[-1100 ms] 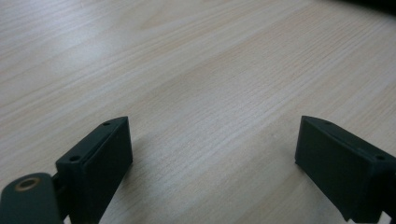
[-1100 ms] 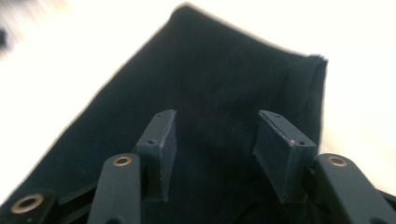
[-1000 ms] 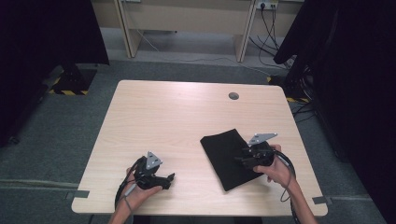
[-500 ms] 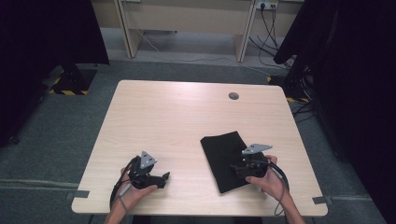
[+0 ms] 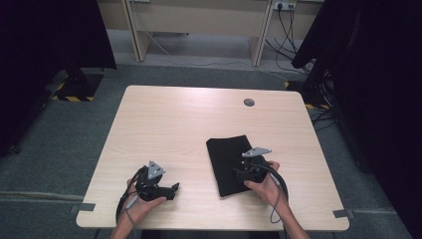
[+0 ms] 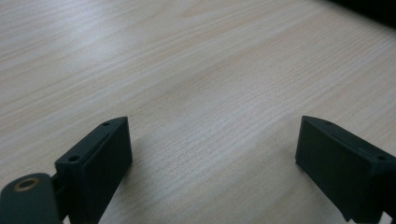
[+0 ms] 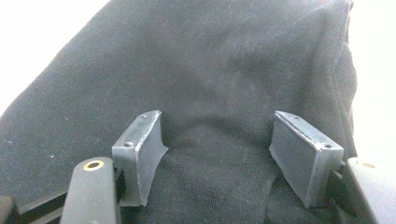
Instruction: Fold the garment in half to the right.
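Observation:
A folded black cloth (image 5: 228, 162) lies flat on the right half of the wooden table (image 5: 189, 124). My right gripper (image 5: 239, 173) rests on the cloth's near right part, jaws open; in the right gripper view its fingers (image 7: 140, 154) press down on the black cloth (image 7: 210, 70), which bunches a little between them. My left gripper (image 5: 171, 190) sits low on the bare table near the front left edge, pointing right toward the cloth. In the left gripper view its jaws stand wide open over bare wood (image 6: 196, 93), with nothing between its fingers (image 6: 100, 158).
A round cable hole (image 5: 249, 102) sits in the table's far right part. Black curtains hang at both sides of the room. Desk legs and cables (image 5: 283, 20) stand beyond the far edge. Grey tape marks (image 5: 344, 213) lie on the floor at the table's near corners.
The right gripper has slid down and toward the near edge of the cloth. The left gripper has shifted slightly left and nearer the front edge.

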Motion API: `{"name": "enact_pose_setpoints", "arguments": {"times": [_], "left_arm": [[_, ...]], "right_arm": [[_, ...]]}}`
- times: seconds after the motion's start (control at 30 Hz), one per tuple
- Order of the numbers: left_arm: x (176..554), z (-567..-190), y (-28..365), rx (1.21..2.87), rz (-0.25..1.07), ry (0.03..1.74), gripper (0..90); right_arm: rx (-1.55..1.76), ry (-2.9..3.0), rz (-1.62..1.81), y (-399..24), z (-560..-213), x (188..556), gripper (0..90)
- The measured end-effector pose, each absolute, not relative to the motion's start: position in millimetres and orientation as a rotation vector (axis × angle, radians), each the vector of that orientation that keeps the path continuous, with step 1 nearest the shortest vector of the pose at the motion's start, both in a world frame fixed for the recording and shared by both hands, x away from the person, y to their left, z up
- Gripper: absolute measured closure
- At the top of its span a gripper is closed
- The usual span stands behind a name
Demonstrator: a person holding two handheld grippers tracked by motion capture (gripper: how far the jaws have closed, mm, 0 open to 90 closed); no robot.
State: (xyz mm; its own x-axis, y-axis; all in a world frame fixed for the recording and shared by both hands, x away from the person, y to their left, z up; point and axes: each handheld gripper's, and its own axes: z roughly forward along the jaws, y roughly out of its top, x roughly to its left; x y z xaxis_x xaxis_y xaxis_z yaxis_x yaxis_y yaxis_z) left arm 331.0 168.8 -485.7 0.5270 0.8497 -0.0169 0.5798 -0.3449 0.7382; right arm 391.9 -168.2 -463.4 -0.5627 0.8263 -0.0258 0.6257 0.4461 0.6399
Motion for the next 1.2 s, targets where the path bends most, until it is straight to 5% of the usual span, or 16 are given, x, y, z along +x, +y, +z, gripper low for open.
{"name": "enact_pose_setpoints", "arguments": {"times": [0.7, 1.2], "left_arm": [[331.4, -485.8, 168.8, 2.059, 0.492, 1.167, 8.1], [331.6, -485.9, 168.9, 2.057, 0.492, 1.172, 7.5]], "right_arm": [[1.360, 2.279, 0.794, -125.7, -463.4, 439.1, 34.0], [1.320, 2.354, 0.874, -132.9, -461.5, 443.4, 27.8]]}}
